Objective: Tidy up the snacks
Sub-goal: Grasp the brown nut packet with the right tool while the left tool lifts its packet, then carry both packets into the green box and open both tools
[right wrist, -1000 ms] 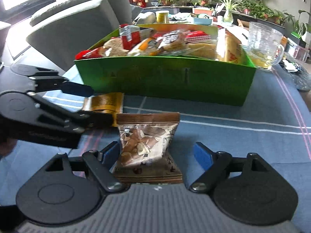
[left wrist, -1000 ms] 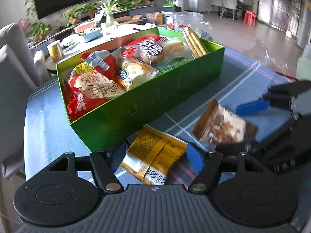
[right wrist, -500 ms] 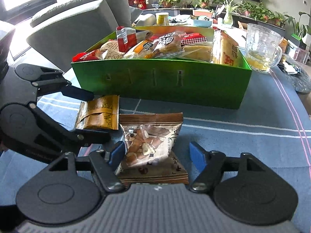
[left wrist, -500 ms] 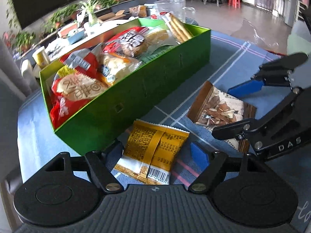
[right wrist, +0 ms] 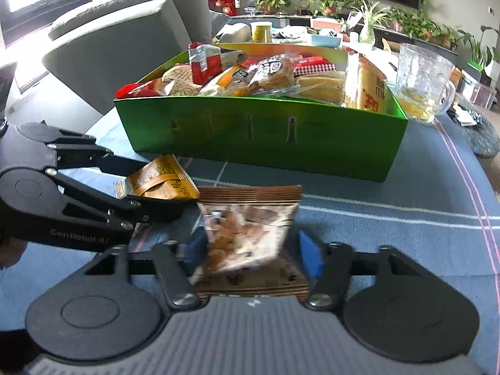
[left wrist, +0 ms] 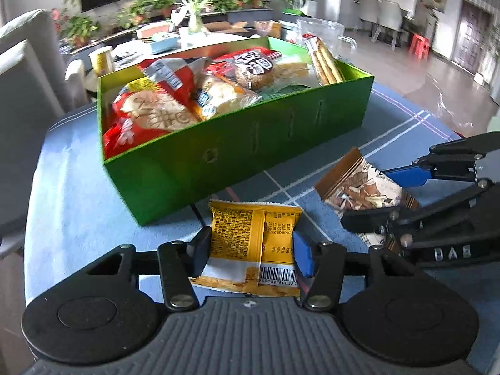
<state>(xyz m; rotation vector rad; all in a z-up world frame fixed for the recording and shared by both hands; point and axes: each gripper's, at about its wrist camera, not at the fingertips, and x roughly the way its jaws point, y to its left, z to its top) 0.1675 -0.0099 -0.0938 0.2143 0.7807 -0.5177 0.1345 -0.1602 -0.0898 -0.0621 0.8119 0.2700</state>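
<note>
A yellow snack packet (left wrist: 250,243) lies barcode end toward me between the fingers of my left gripper (left wrist: 251,251). Its jaws are closing and both pads press the packet's sides; in the right wrist view the yellow packet (right wrist: 159,178) bows upward. A brown and white nut packet (right wrist: 247,234) sits between the blue pads of my right gripper (right wrist: 250,250), which touch its edges. In the left wrist view the nut packet (left wrist: 359,184) tips up off the cloth. The green box (left wrist: 250,143), filled with several snack packs, stands just beyond both packets.
The green box (right wrist: 281,137) sits on a blue striped tablecloth (right wrist: 406,203). A glass mug (right wrist: 418,84) stands at the box's right end. A grey sofa (right wrist: 125,47) is beyond the table's left edge. A low table with plants and clutter is behind.
My left jaws have closed in on the yellow packet, which now bows between the pads. My right fingers have narrowed around the nut packet, which has tipped up and looks blurred.
</note>
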